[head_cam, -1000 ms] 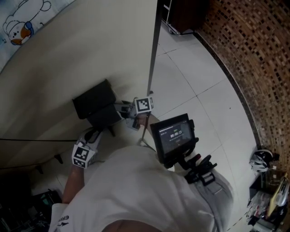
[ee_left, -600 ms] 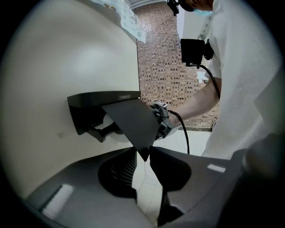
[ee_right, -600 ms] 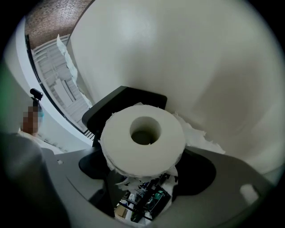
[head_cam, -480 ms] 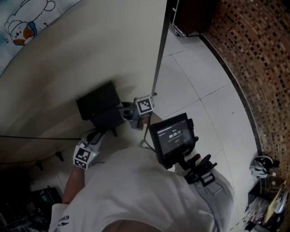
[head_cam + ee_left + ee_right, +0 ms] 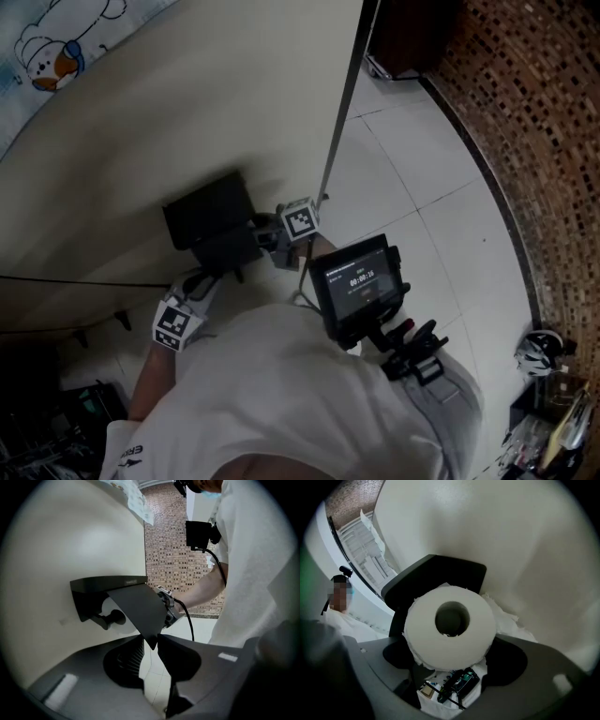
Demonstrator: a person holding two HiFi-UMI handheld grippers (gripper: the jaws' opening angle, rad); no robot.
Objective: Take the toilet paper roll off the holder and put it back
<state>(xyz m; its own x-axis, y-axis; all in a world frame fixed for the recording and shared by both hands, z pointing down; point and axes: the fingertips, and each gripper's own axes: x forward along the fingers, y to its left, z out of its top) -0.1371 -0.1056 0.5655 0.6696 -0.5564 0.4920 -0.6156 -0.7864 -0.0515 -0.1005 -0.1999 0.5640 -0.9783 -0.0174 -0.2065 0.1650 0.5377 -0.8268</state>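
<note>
Both grippers are occupied: the toilet paper roll (image 5: 450, 620) is clamped between the right gripper (image 5: 452, 660) jaws, core end-on, just beside the holder (image 5: 101, 581), whose raised flap (image 5: 138, 611) is pinched by the left gripper (image 5: 151, 644)

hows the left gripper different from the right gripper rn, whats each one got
The left gripper pinches the lower corner of the black cover, keeping it tilted up; the right gripper clamps the white toilet paper roll. The left gripper's jaws stand nearly together on that thin edge; the right gripper's jaws are spread wide around the roll, whose hollow core faces its camera. Both are at the holder, each gripping something.
</note>
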